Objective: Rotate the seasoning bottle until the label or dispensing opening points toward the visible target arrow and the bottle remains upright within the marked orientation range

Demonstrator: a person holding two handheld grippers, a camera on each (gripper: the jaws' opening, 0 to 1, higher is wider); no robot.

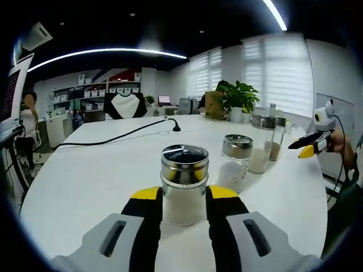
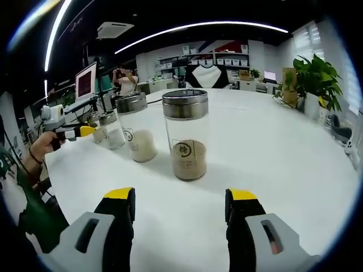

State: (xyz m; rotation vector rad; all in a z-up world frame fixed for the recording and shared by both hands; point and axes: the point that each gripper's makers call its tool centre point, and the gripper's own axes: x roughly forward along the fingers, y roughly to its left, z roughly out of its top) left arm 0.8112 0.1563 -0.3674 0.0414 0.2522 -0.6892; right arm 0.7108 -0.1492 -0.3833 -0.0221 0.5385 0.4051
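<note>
White-powder jar (image 1: 184,184) in clamped left claw (image 1: 184,195); right claw (image 2: 181,207) apart before brown-powder jar (image 2: 186,135).

Grey tongs (image 1: 184,201) with black, yellow-tipped jaws; dark green sleeve (image 2: 31,212).

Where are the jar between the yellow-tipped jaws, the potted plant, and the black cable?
Seasoning jar (image 1: 184,195), left gripper view, glass body.
Potted plant (image 1: 238,96), left gripper view, leaves.
Black cable (image 1: 122,136), left gripper view, mid-length.

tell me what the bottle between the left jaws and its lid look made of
Seasoning bottle: clear glass by the look, since the white powder shows through, though clear plastic is possible. Lid: shiny polished metal, likely steel, mirroring the ceiling lights.
</note>
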